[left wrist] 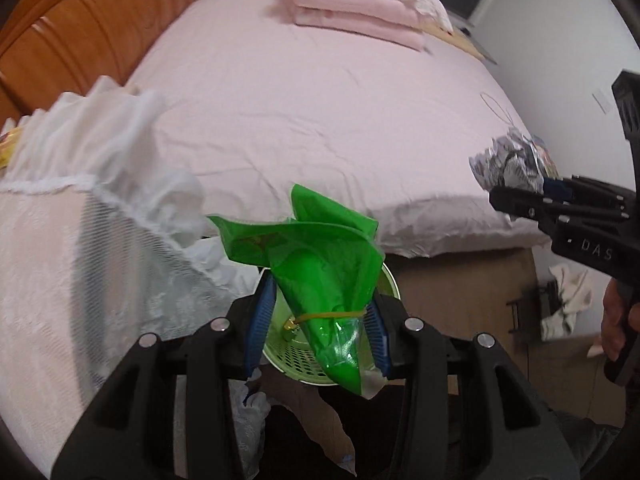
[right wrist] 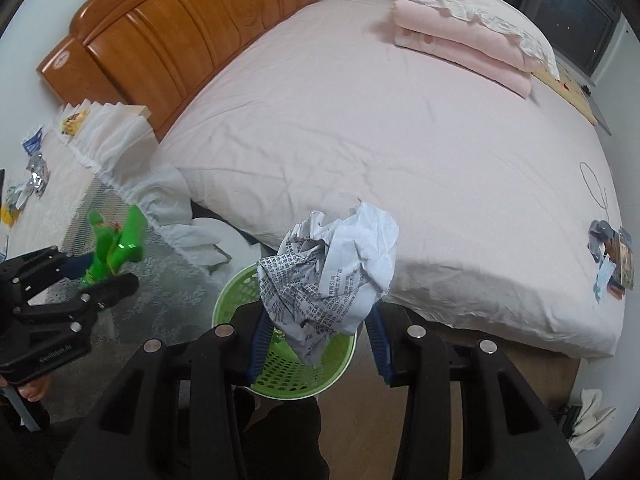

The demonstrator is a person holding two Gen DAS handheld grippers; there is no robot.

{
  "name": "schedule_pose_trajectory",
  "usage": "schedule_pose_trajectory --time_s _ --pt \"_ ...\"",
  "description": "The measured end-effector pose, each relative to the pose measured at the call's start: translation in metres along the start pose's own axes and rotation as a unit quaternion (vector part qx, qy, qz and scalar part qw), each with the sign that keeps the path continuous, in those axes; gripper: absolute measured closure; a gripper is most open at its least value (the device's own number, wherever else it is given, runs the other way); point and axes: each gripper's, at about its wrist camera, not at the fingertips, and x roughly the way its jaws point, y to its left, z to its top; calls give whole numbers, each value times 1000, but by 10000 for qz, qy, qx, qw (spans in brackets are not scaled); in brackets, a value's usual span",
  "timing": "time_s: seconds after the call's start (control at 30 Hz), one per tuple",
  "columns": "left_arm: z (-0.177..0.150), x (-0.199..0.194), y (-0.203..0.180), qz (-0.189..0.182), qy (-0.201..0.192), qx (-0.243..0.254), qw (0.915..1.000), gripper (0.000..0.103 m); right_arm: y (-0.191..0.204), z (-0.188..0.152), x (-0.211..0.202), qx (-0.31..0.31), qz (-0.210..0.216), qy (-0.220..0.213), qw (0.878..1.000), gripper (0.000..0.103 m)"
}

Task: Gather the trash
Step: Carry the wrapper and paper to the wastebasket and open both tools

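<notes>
Right wrist view: my right gripper (right wrist: 318, 344) clamps crumpled paper (right wrist: 332, 268) printed with unreadable characters, above the green basket (right wrist: 280, 376). Left wrist view: my left gripper (left wrist: 320, 332) grasps a green wrapper (left wrist: 320, 280); "DAS" marks the opposite tool.

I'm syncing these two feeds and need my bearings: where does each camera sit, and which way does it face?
Left wrist: on the left gripper, looking down past its green plastic bag to the green basket; the right gripper shows at right.
Right wrist: on the right gripper, above the basket, holding crumpled paper; the left gripper at left.
Shared: basket, bed.
</notes>
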Motion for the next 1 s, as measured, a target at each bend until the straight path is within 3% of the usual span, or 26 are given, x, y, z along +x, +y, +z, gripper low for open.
schedule_pose_trajectory --time_s 0.17,0.27,0.47,0.63,0.67,0.87,0.93,1.0 --pt "0 33 -30 -78 450 328 9984 59 -24 -6 9 123 22 79 9999 60" --pt "-1 35 -39 24 445 397 9982 39 -30 -6 13 88 46 107 9999 60" --pt "-2 9 -35 324 36 390 9987 16 -25 -9 24 46 189 244 9995 60" --pt "-2 -29 -20 764 -440 43 9961 11 -10 -17 41 -78 372 497 9980 58" --pt "-2 -40 -15 851 -582 -58 9947 8 -5 -20 45 -110 420 572 9974 58" --pt "-8 -98 14 1230 -1239 -587 9829 8 31 -35 71 -486 610 954 9924 57" --pt "-13 -113 22 1337 -1425 -762 9778 8 44 -39 78 -628 651 1071 9901 48" --pt "-21 -126 32 1366 -1588 -1012 9726 8 58 -43 85 -819 582 1171 9880 17"
